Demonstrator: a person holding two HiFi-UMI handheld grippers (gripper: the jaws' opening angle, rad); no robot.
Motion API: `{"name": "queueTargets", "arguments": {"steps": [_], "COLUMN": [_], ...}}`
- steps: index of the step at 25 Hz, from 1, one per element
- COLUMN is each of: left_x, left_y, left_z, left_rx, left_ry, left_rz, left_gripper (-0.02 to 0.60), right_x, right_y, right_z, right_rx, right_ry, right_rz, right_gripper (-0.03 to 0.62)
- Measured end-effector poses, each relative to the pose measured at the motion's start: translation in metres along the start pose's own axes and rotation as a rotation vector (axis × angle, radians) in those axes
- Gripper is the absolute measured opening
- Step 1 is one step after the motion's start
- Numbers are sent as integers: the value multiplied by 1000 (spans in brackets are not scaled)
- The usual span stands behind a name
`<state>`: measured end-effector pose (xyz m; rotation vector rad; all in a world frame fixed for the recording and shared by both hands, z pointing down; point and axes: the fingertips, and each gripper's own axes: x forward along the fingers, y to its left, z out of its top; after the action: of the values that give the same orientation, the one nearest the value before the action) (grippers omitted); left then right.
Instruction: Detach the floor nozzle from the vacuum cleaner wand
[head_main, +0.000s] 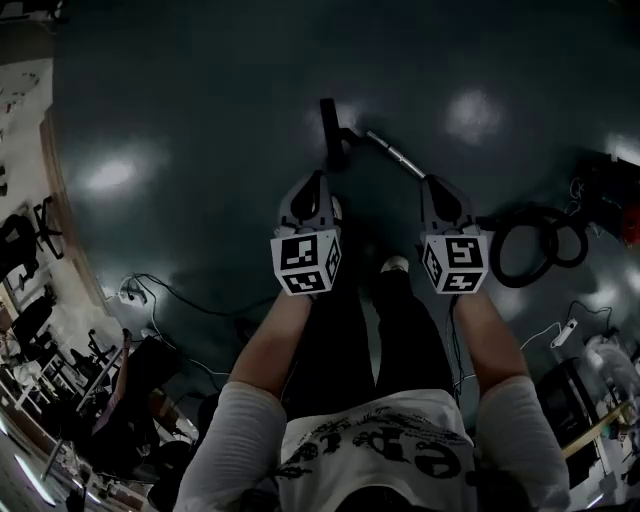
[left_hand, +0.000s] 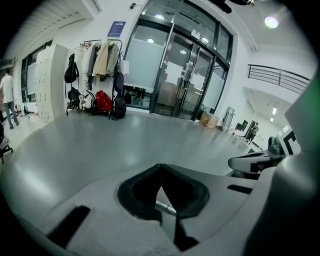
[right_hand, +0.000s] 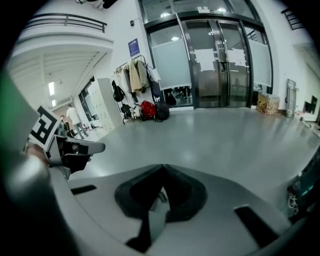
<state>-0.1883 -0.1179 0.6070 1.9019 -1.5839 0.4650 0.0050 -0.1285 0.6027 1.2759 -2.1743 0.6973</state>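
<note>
Left claw (head_main: 318, 182) and right claw (head_main: 437, 184), both closed and empty (not yet reaching down), hover above the wand (head_main: 393, 152) and nozzle (head_main: 328, 125) on the floor (head_main: 200, 90)

I counted two grippers, the left gripper (head_main: 318, 182) and right gripper (head_main: 436, 184), one wand (head_main: 395, 154), one nozzle (head_main: 328, 122) and one hose (head_main: 528, 246).

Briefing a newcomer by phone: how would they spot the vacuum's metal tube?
On the dark floor, look just beyond the right gripper. The tube slants away leftward there. It alone is thin, straight and silvery; the hose nearby is black and coiled.
</note>
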Motion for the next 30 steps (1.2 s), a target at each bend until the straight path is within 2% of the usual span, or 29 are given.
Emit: {"name": "queueTargets", "arguments": {"steps": [5,9,14,17,20,25,30], "left_x": [-128,-185,-282,-328,-376,-446,-501], "left_y": [-78,-110,-146,-172,-201,-237,-250], "left_z": [109,208,279,309,311,271,230], "left_rx": [37,161,204,260,272,237,182], "left_ry": [-14,-137,-264,-350,-437,-527,-572], "left_rz": [-102,-198,-214,-201,-198,-157,-104], "left_gripper": [5,5,4,3,3,3,3], "right_x": [-155,-227,-335,-387,-427,-483,-526], "right_y": [28,24,29,31,42,58,74], "right_z": [112,214,261,280,276,242,206], "right_rx": [-40,-76,-82,-87,-115,-137,-145], "right_ry": [-42,-221,-361,-455,-508,-570,-581], "right_rz": [-10,-85,-127,-127,-91,-9,41], "right_gripper": [3,2,3,3,2,3,2]}}
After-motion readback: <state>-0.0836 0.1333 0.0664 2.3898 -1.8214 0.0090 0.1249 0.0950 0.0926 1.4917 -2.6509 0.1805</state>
